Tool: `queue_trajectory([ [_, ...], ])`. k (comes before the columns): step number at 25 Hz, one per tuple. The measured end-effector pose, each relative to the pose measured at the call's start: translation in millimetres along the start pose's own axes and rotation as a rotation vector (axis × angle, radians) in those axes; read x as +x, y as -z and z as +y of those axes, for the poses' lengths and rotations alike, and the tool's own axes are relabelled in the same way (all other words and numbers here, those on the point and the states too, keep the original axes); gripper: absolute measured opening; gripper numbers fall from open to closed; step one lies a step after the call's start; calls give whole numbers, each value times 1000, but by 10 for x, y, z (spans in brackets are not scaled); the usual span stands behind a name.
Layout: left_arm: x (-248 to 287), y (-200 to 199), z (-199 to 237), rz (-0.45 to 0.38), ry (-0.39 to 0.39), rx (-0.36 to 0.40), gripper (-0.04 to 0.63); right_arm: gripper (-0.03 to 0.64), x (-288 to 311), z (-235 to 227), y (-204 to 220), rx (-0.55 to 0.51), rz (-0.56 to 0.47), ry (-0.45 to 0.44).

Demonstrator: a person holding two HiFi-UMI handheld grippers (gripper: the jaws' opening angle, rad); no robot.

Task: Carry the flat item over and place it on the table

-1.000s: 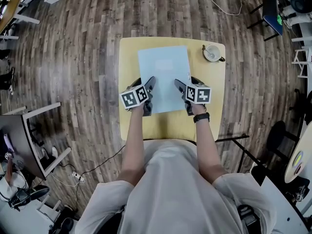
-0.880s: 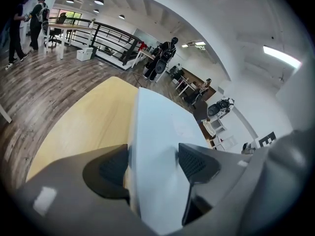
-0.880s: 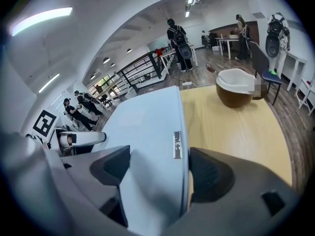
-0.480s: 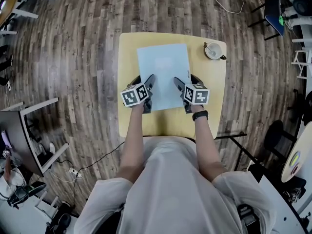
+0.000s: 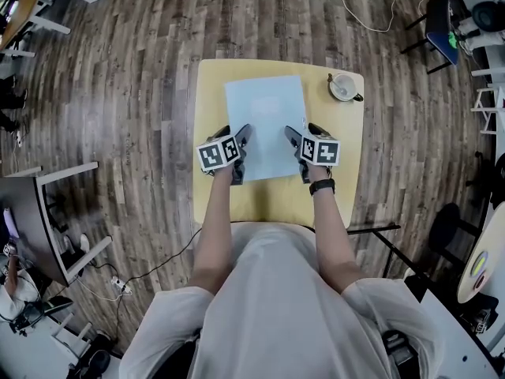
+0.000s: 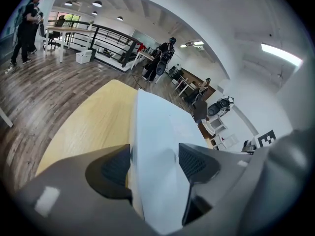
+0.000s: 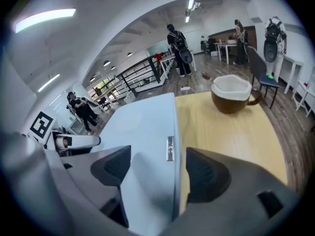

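A flat pale-blue sheet-like item [image 5: 264, 121] lies over the middle of the small yellow table [image 5: 207, 93]. My left gripper [image 5: 233, 134] sits at its near-left corner, my right gripper [image 5: 304, 133] at its near-right corner. In the left gripper view the jaws [image 6: 155, 163] stand apart, with the item's [image 6: 157, 127] left edge running between them beside the tabletop [image 6: 93, 127]. The right gripper's [image 7: 157, 168] jaws also stand apart and straddle the item's [image 7: 140, 127] right edge, where a small label shows. Neither pad visibly presses the item.
A brown cup with a white inside [image 5: 344, 87] [image 7: 234, 95] stands at the table's far right corner. Wooden floor [image 5: 118, 93] surrounds the table. Desks and chairs stand at the left [image 5: 47, 212] and right [image 5: 473, 38] edges. People stand far off in the room [image 7: 176, 43].
Almost nothing differs: the item and both grippers keep the same places over the table, with only a slight shift of the whole view.
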State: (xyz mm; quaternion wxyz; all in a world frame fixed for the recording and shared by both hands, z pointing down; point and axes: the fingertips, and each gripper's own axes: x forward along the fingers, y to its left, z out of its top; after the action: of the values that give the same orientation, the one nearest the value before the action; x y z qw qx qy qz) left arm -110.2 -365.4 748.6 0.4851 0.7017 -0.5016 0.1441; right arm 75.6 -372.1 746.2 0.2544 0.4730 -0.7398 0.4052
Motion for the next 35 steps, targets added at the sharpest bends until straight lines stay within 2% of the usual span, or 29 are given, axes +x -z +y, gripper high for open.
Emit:
queue_trajectory([
  [5, -206, -174, -83, -65, -15, 55, 308, 342, -236, 19, -258, -50, -109, 40],
  [15, -557, -525, -510, -184, 5, 177, 305, 333, -735, 432, -785, -166, -304, -20],
  [16, -593, -559, -558, -195, 10, 188, 304, 314, -799, 461, -847, -173, -338, -19],
  [17, -630, -594, -606, -206, 14, 199, 304, 259, -870, 482, -909, -179, -374, -14],
  [18, -668, -625, -654, -216, 19, 210, 304, 161, -944, 498, -964, -185, -409, -6],
  [19, -704, -651, -702, -226, 24, 220, 304, 125, -1015, 511, -1007, -190, -437, 1],
  [25, -924, -786, -939, -295, 43, 283, 294, 117, -1321, 612, -1122, -232, -498, 1],
  [35, -1413, -1131, -1450, -463, 82, 387, 193, 67, -1901, 797, -1387, -273, -612, 12],
])
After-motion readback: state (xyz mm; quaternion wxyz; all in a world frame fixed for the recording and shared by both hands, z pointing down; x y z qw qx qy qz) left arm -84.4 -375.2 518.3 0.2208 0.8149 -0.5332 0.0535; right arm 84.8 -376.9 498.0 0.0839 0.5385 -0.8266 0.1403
